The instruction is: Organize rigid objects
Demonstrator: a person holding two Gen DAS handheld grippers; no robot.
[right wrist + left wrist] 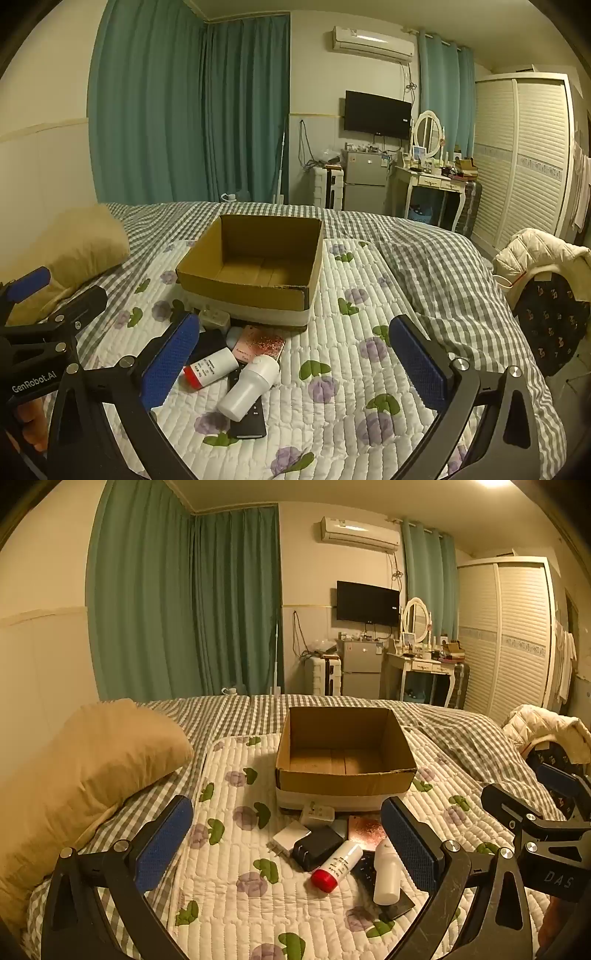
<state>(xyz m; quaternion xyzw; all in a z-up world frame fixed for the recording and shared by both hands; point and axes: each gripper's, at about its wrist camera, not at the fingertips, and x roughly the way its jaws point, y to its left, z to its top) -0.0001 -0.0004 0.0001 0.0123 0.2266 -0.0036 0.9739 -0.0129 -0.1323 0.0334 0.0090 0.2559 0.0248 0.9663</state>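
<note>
An empty cardboard box [345,775] [255,291] stands on the quilted mat. In front of it lies a pile: a white tube with a red cap [338,864] [210,369], a white bottle [387,875] [249,387], a black remote [249,421], a black charger [317,845], a white plug [290,836], a pink glitter case [365,829] [260,345] and a white socket adapter [317,812] [214,319]. My left gripper [291,843] is open above the pile. My right gripper [295,363] is open, just right of the pile. Both are empty.
A tan pillow [88,771] [70,254] lies at the left. The bed has a checked sheet [443,273] and a floral mat [332,369]. A chair with a white jacket [535,258] stands at the right. A dresser and wardrobe are far behind.
</note>
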